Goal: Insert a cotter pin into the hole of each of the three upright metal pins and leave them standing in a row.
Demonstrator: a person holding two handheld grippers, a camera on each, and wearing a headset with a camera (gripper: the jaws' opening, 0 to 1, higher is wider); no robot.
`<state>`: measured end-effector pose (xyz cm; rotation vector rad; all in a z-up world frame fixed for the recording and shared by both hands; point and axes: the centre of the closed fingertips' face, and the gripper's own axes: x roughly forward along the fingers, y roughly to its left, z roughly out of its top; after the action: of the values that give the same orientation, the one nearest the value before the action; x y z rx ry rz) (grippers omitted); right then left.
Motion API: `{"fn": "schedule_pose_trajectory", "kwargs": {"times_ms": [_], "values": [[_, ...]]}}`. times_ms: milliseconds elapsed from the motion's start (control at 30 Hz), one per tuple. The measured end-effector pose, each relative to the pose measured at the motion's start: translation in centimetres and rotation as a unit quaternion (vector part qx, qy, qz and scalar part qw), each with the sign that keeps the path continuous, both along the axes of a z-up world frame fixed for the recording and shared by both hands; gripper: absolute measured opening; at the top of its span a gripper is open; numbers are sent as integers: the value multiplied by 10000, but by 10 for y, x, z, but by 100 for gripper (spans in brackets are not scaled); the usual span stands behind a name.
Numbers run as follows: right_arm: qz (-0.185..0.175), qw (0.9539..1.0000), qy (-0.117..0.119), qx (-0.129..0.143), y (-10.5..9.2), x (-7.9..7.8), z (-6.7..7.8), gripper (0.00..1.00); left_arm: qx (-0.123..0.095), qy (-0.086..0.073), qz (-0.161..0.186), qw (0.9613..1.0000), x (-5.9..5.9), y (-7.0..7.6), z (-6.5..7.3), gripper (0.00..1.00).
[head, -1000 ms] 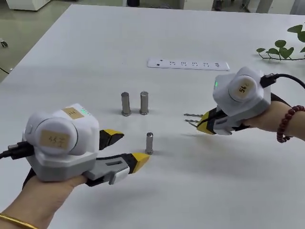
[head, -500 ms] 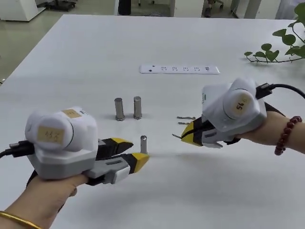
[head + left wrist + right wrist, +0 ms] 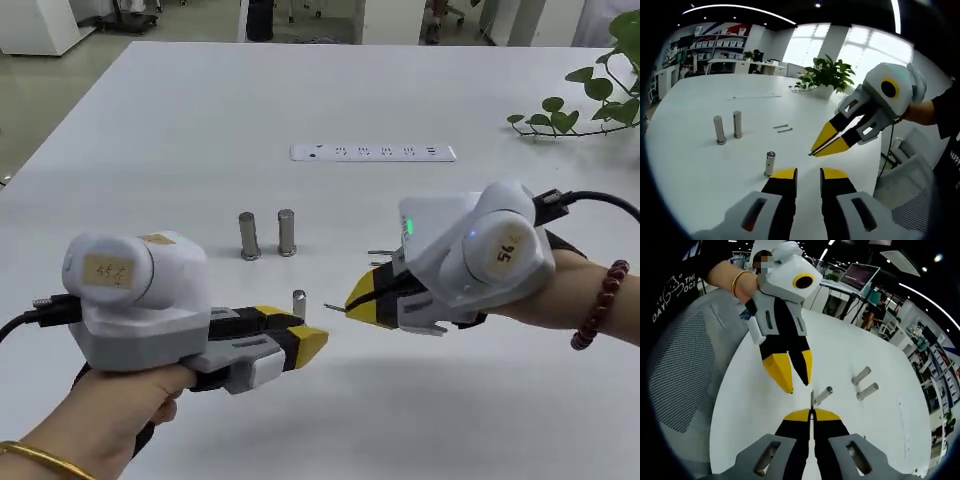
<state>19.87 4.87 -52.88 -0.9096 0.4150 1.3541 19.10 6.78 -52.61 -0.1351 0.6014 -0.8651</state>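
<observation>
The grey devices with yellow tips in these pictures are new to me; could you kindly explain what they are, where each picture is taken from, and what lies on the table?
They are hand-held grippers, one in each of a person's hands, each with two yellow-tipped jaws. The wide picture comes from a camera on the person's head. The two round pictures come from cameras riding on the grippers, looking along their jaws.

On the white table stand three metal pins: the back-left pin, the back-right pin and the near pin. Two spare cotter pins lie further off, with a power strip and a plant beyond.

The left gripper has its jaws open and holds nothing. The right gripper has its jaws shut on a cotter pin, whose tip is close to the near pin.
</observation>
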Motion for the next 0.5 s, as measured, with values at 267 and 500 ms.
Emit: {"fn": "schedule_pose_trajectory", "kwargs": {"times_ms": [267, 500], "values": [[213, 9997, -68, -50, 8, -9, -3, 0, -407, 383, 93, 9984, -4, -1, 3, 9], [328, 9994, -56, -60, 12, -15, -4, 0, -509, 545, 128, 9971, -6, 1, 1, 4]]}}
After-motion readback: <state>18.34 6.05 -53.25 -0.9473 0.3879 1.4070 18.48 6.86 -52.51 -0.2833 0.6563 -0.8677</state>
